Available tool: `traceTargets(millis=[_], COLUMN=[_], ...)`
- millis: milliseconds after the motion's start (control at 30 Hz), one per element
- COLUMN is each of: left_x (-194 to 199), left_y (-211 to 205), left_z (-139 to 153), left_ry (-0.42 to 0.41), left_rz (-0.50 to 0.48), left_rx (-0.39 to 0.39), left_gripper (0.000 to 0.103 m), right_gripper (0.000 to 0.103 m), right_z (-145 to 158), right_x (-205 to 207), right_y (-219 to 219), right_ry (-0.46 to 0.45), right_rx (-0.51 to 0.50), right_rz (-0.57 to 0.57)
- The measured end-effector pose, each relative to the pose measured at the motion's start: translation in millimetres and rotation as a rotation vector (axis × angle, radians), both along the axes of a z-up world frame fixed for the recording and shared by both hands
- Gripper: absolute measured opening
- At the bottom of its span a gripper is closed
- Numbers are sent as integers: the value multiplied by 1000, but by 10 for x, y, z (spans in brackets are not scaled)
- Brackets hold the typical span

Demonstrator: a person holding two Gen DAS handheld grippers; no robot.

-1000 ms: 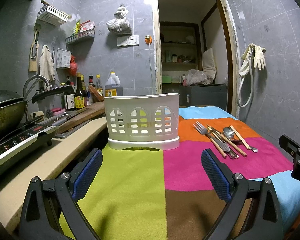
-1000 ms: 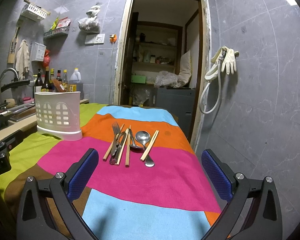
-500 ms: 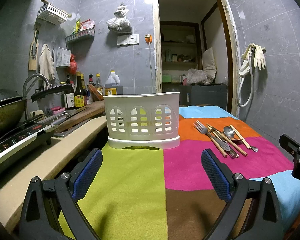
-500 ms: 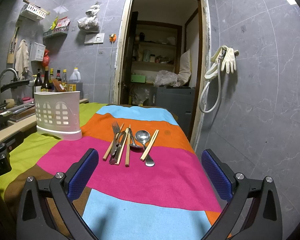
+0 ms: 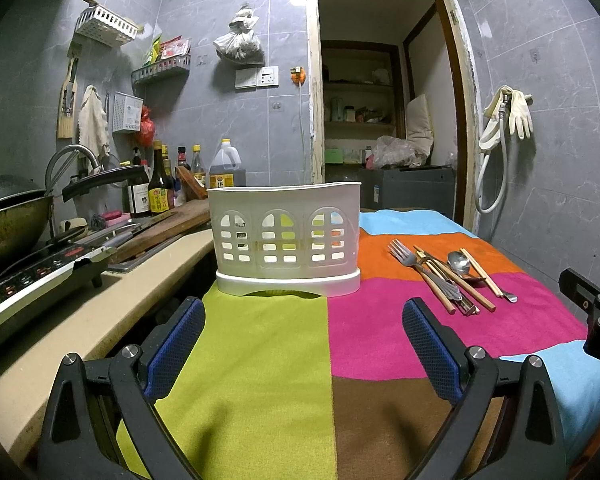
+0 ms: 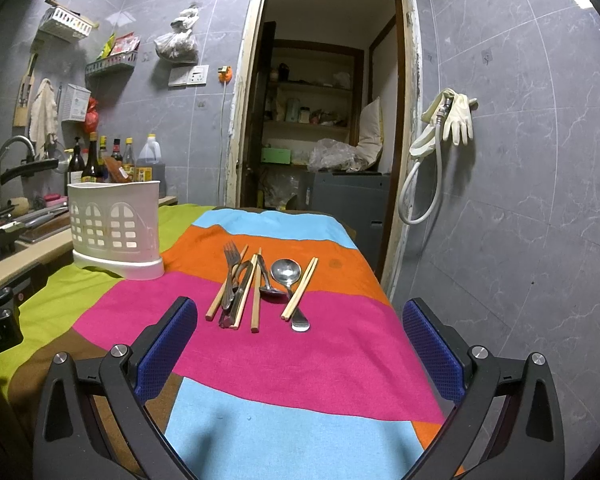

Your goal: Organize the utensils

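**Striped cloth, utensils loose, holder empty-handed**

Grey tiled walls surround your table, which wears a striped cloth (image 6: 340,344). Your left gripper (image 5: 302,336) hovers with fingers spread wide, holding nothing, facing the white holder (image 5: 286,236) upright on the cloth. Your right gripper (image 6: 300,338) is likewise spread and empty, aimed at the pile ahead: fork (image 6: 230,268), spoon (image 6: 286,272) and chopsticks (image 6: 300,288), lying well apart from the holder (image 6: 114,228).

Grey tiled walls (image 5: 228,128), open doorway (image 6: 324,120)
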State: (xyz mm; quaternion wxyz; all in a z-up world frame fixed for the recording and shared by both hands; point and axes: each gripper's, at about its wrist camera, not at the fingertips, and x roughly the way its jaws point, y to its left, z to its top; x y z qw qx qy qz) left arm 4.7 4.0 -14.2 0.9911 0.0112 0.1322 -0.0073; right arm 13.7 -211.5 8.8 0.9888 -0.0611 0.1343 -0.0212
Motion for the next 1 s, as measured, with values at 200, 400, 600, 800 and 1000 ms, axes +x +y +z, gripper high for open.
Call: traceTargets(millis=[200, 400, 600, 800, 1000], left_x=[19, 16, 23, 32, 126], left_y=[11, 11, 16, 16, -13], left_z=[-1, -1, 3, 12, 148], left_ry=[9, 10, 11, 13, -10], left_rz=[-2, 0, 0, -3, 1], left_rx=[-1, 0, 0, -4, 2], left_gripper=[97, 97, 97, 97, 97], right_gripper=[103, 103, 103, 103, 103], right_z=[-33, -60, -67, -57, 34], right_x=[12, 31, 37, 33, 40], right_y=[-5, 1, 6, 4, -14], right_ry=[3, 10, 9, 4, -44], right_rx=[2, 7, 8, 7, -2], right_rz=[-2, -2, -2, -4, -4])
